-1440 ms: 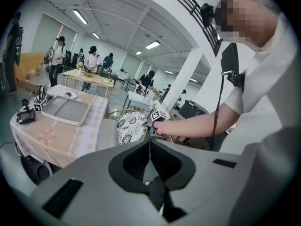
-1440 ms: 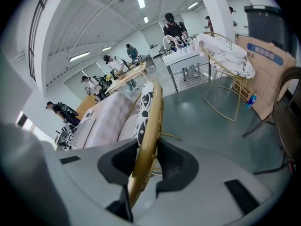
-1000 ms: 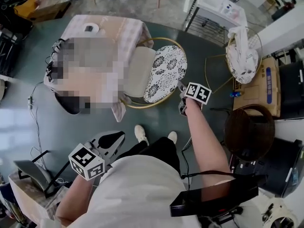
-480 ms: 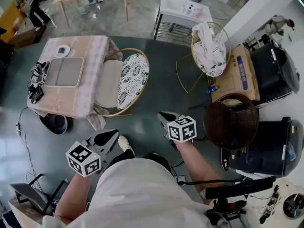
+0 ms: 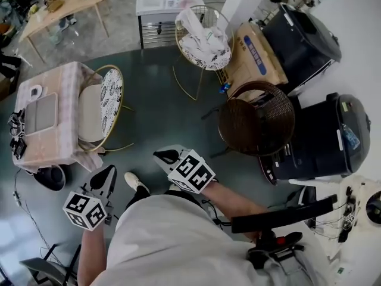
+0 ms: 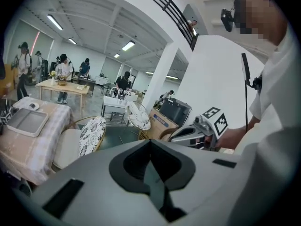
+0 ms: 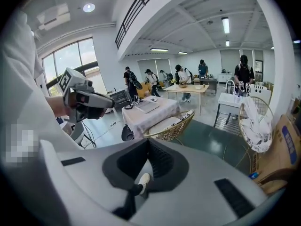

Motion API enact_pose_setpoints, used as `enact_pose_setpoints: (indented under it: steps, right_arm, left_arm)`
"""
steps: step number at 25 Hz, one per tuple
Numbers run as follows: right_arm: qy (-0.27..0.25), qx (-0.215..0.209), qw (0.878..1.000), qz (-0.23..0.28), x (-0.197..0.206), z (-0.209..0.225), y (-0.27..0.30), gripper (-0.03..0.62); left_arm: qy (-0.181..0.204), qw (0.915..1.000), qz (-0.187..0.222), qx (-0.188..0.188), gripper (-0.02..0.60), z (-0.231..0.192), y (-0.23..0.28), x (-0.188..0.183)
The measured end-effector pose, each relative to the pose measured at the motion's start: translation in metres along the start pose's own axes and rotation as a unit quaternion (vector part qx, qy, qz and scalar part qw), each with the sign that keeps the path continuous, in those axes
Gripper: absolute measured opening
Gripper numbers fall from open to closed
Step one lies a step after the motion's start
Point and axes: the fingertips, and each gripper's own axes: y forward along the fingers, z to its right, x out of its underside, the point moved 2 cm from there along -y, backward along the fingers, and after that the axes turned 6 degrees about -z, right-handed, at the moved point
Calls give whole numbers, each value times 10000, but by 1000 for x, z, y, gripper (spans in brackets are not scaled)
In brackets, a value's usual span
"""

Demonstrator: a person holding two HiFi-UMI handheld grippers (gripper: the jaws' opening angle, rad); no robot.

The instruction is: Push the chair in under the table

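The gold wire chair [image 5: 106, 107] with its patterned back cushion stands at the left of the head view, its cream seat against the pink-clothed table [image 5: 56, 139]. Both grippers are held close to my body, well apart from the chair. My left gripper [image 5: 107, 174] is shut and empty; in its own view [image 6: 151, 142] the chair [image 6: 89, 135] and the table [image 6: 28, 140] lie far ahead on the left. My right gripper [image 5: 162, 156] is shut on nothing; its own view [image 7: 149, 142] shows the chair [image 7: 171, 126] and the table [image 7: 150, 109] beyond the jaws.
A second wire chair [image 5: 205, 40] draped in white cloth, a cardboard box [image 5: 250, 58], a dark wicker chair [image 5: 256, 118] and black bins [image 5: 333, 136] stand to the right. A white trolley [image 5: 161, 8] and a wooden table [image 5: 65, 5] are farther off. My shoe [image 5: 136, 183] is on the floor.
My right gripper has left the chair's back and drawn back toward my body. The view has swung right, so chair and table now sit small at the far left. The left gripper shifted slightly.
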Motion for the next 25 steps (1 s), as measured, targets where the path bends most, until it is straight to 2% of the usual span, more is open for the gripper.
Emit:
enact_pose_setpoints:
  steps: [8, 13, 19, 25]
  right_arm:
    - [-341, -253, 9990, 165, 36, -28, -52, 14]
    - [-393, -386, 9983, 193, 49, -46, -66, 14]
    - [-499, -219, 9983, 210, 48, -69, -65, 14]
    - [-376, 72, 9989, 267, 25, -91, -53, 14]
  left_arm:
    - [-117, 9996, 34, -267, 12, 58, -8, 37]
    - [-221, 9992, -115, -307, 12, 83, -14, 63]
    - [-78, 9998, -198, 2, 12, 85, -19, 70]
    - [202, 9991, -158, 352, 12, 68, -39, 53]
